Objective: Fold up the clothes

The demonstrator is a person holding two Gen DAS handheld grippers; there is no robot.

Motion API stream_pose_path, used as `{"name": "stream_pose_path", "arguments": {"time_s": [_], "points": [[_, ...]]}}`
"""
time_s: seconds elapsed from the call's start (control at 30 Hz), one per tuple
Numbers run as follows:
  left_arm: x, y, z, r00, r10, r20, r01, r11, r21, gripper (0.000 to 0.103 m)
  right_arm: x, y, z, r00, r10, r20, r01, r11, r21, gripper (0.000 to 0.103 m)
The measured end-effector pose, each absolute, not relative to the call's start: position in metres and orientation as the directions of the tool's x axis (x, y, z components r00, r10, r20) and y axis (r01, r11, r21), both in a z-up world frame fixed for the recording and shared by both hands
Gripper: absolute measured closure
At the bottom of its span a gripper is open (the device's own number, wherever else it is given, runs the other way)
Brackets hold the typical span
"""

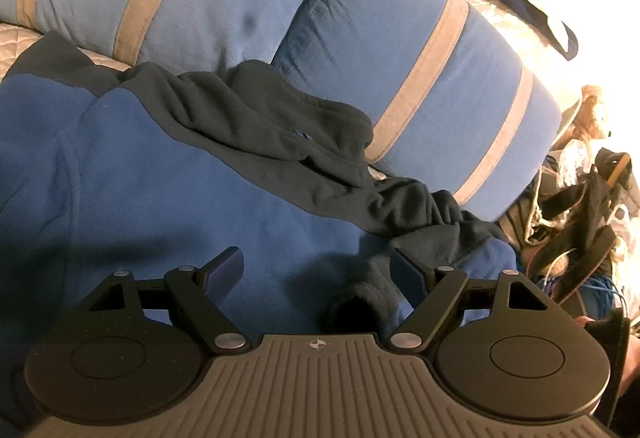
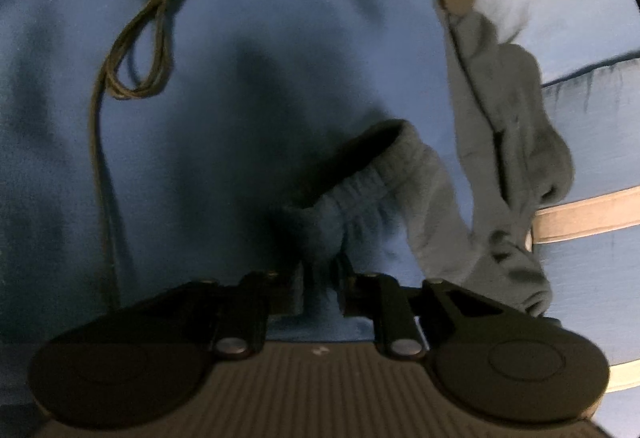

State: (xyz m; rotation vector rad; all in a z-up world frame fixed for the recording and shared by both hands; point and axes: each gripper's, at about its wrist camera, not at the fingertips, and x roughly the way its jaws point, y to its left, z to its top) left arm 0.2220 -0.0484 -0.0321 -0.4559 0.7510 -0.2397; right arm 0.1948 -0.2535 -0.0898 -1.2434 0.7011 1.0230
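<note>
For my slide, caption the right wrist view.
Right gripper pinches the dark elastic sleeve cuff of a blue fleece garment beside its thin drawstring cord.

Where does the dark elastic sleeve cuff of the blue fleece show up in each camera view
Left wrist view: the sleeve cuff lies low and just right of centre, between the open left gripper fingers, untouched.
Right wrist view: the sleeve cuff sits at centre, its near end pinched in the right gripper.
Shared landmark: the blue pillow with tan stripes, along the right edge of the right wrist view.
</note>
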Motion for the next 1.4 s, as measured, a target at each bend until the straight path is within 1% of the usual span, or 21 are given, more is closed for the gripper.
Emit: {"name": "stream_pose_path", "arguments": {"time_s": [0.13,0.3,0.43,0.6,0.73,0.9,1.0,1.13,1.3,1.4], "points": [[0.222,-0.050,-0.032,0.707,-0.370,-0.602,0.057,0.879,-0.474,0.022,0.198,-0.255,-0.079,0.477,0.261,-0.839,-0.877,0.086,-0.472,0.095],[0.220,-0.058,-0.034,0.692,-0.387,-0.609,0.101,0.888,-0.449,0.022,0.216,-0.269,-0.044,0.636,0.289,-0.716,-0.769,0.319,-0.554,0.096],[0.220,-0.068,-0.036,0.665,-0.416,-0.620,0.153,0.889,-0.432,0.022,0.228,-0.289,-0.015,0.731,0.260,-0.631,-0.666,0.475,-0.576,0.096],[0.220,-0.076,-0.039,0.647,-0.426,-0.633,0.186,0.893,-0.410,0.022,0.247,-0.323,0.015,0.814,0.192,-0.549,-0.530,0.633,-0.565,0.096],[0.220,-0.078,-0.041,0.640,-0.424,-0.641,0.190,0.895,-0.403,0.022,0.268,-0.364,0.044,0.863,0.120,-0.491,-0.389,0.778,-0.494,0.096],[0.219,-0.079,-0.042,0.641,-0.419,-0.643,0.185,0.897,-0.401,0.022,0.282,-0.424,0.073,0.908,0.003,-0.419,-0.204,0.877,-0.435,0.096],[0.219,-0.078,-0.043,0.640,-0.417,-0.646,0.180,0.898,-0.401,0.022,0.284,-0.464,0.083,0.917,-0.077,-0.392,-0.098,0.908,-0.406,0.096],[0.219,-0.078,-0.042,0.640,-0.421,-0.643,0.181,0.896,-0.406,0.022,0.285,-0.515,0.087,0.906,-0.189,-0.378,0.021,0.914,-0.405,0.096],[0.216,-0.075,-0.041,0.642,-0.441,-0.628,0.186,0.883,-0.430,0.022,0.266,-0.581,0.080,0.870,-0.306,-0.386,0.150,0.911,-0.385,0.096],[0.215,-0.075,-0.039,0.645,-0.447,-0.619,0.186,0.878,-0.441,0.022,0.254,-0.621,0.071,0.839,-0.361,-0.407,0.217,0.908,-0.358,0.097]]}}
